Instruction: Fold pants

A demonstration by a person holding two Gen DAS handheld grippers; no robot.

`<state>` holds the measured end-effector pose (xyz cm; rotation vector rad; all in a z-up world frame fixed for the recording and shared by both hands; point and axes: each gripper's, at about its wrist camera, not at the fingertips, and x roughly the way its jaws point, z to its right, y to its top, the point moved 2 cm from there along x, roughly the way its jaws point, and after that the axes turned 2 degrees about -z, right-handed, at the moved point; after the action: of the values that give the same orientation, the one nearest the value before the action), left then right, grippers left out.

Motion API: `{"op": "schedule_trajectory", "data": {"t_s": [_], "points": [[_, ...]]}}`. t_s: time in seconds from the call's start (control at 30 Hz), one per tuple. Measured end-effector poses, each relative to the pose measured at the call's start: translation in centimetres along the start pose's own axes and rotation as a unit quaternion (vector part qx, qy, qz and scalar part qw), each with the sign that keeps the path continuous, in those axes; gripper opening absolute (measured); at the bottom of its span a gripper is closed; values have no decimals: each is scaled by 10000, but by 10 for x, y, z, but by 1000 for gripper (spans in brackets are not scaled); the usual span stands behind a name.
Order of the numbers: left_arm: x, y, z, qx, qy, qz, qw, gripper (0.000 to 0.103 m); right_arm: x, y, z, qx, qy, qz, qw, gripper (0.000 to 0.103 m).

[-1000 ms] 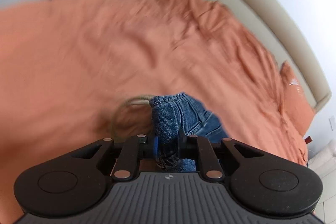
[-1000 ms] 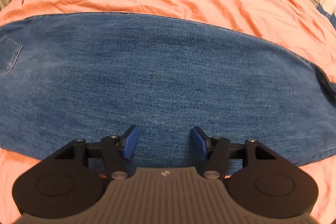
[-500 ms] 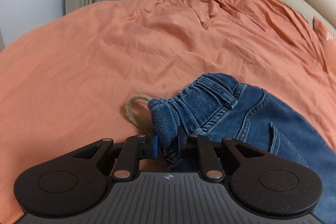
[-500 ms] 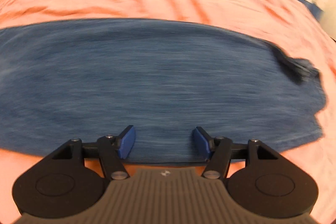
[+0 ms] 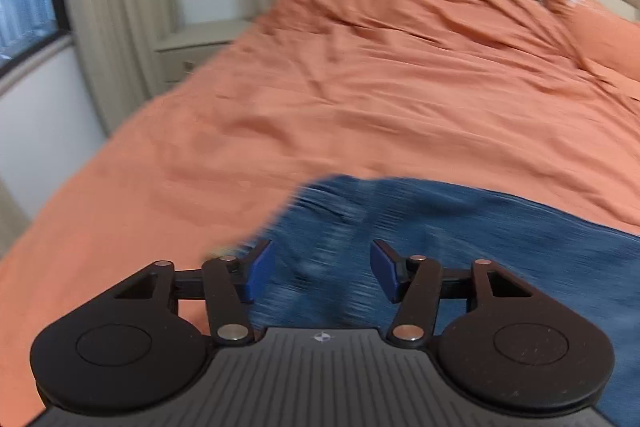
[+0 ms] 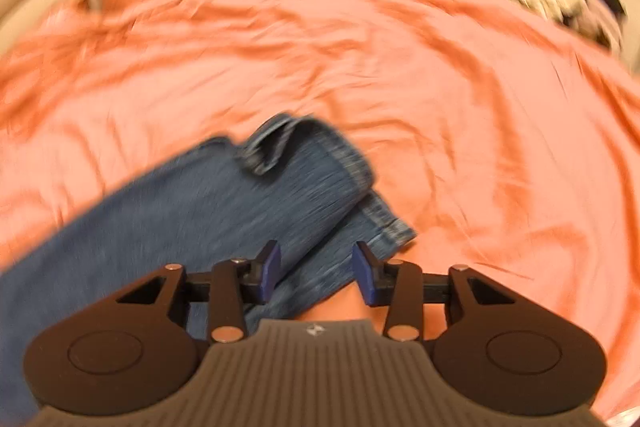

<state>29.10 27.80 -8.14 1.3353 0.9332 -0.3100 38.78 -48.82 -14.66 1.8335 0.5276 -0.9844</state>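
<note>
Pants [image 5: 460, 227] lie on your orange bedspread [image 5: 360, 87]. Your left gripper [image 5: 322, 269], jaws just spread, hovers over the blurred denim; only your right gripper [image 6: 316, 269], jaws narrowing unclamped, shows the hems [image 6: 360, 167].

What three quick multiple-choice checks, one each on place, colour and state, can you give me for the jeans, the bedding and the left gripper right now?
1. Where do the jeans lie?
A. on the bed
B. on the floor
C. over a chair

2. What colour is the bedding?
A. white
B. orange
C. grey

3. How is the left gripper?
A. shut on the waistband
B. shut on nothing
C. open, holding nothing

Answers:
1 A: denim is spread flat on the bedding in both views.
2 B: the sheet and the pillow are orange.
3 C: its jaws have just been opening; the pads stand apart above the blurred denim, gripping none of it.
</note>
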Motion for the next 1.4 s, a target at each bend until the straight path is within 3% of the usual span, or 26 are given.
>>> {"op": "schedule_trajectory", "data": {"t_s": [0.2,0.23,0.27,0.3,0.33,0.5,0.63,0.77,0.83,0.87,0.9,1.0,1.13,1.17,1.2,1.3,1.4], "points": [[12,-24,49,422,-176,-300,9985,55,38,4,38,1175,701,-23,9906,31],[16,-29,53,452,-153,-389,9981,55,46,3,41,1278,711,-64,9892,27],[19,-33,56,479,-123,-462,9977,55,53,2,42,1339,695,-108,9885,11],[21,-37,57,503,-84,-516,9974,55,55,3,40,1339,697,-96,9885,1],[24,-40,59,530,-53,-573,9969,54,57,8,38,1293,778,-55,9885,1],[35,-48,62,591,108,-683,9959,54,42,48,23,930,1082,452,9887,5],[38,-49,69,635,198,-669,9955,58,40,57,26,660,882,304,9935,5],[39,-52,73,680,234,-639,9954,58,45,39,41,617,856,55,9944,6],[41,-52,74,659,255,-636,9955,59,53,26,45,644,948,-133,9933,14],[40,-53,75,662,272,-636,9954,59,59,22,46,647,921,-176,9935,25],[40,-53,76,674,291,-634,9953,59,65,19,45,670,927,-199,9932,30],[40,-54,78,711,329,-632,9949,59,81,19,43,1016,1044,-189,9891,39],[42,-55,79,652,355,-625,9953,62,97,28,32,1107,995,-147,9888,40],[42,-56,79,642,363,-624,9953,62,98,29,28,1083,944,-124,9895,37],[43,-56,79,634,371,-626,9953,62,98,30,25,1071,905,-94,9901,25],[43,-55,80,626,358,-640,9953,62,88,34,22,1041,778,42,9915,5],[42,-53,77,601,299,-655,9956,62,54,40,23,1037,887,381,9899,5]]}}
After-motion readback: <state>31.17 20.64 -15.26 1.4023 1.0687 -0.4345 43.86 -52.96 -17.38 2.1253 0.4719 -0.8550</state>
